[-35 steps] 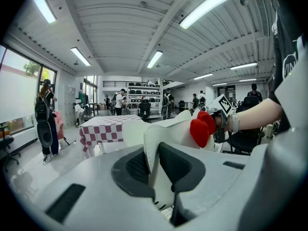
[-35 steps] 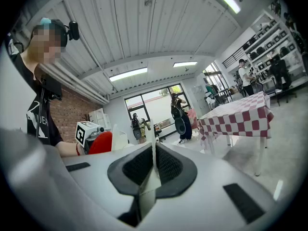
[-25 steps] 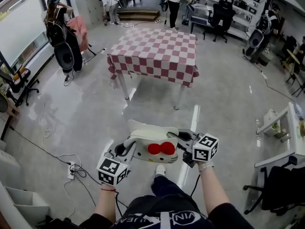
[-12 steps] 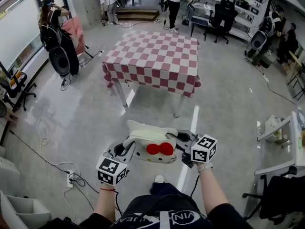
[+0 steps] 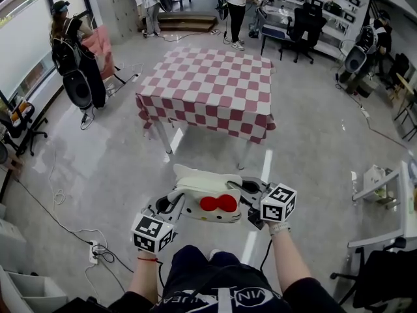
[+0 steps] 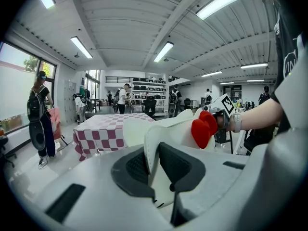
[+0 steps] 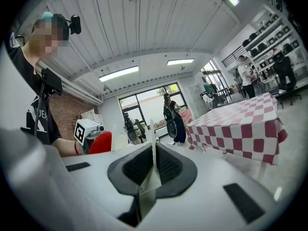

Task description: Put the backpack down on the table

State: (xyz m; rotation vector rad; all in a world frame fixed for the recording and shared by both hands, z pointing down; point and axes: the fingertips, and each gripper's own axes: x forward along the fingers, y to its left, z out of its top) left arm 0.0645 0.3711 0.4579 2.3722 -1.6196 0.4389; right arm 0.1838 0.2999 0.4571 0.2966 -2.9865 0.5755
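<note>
Cream backpack (image 5: 207, 197), soft and rounded, with cat-like ears and a glossy red bow (image 5: 219, 203), hanging in mid-air above the grey floor (image 5: 117, 155). Pinched at its left edge by the left tool (image 5: 172, 203), at a thin right-hand flap by the right tool (image 5: 245, 192). Well short of the bench (image 5: 208, 87), covered in red-and-white checks

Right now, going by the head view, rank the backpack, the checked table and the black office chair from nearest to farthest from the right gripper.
1. The backpack, held in the right gripper, at its left.
2. The checked table, ahead in mid-room.
3. The black office chair, far back right, beyond the table.
</note>
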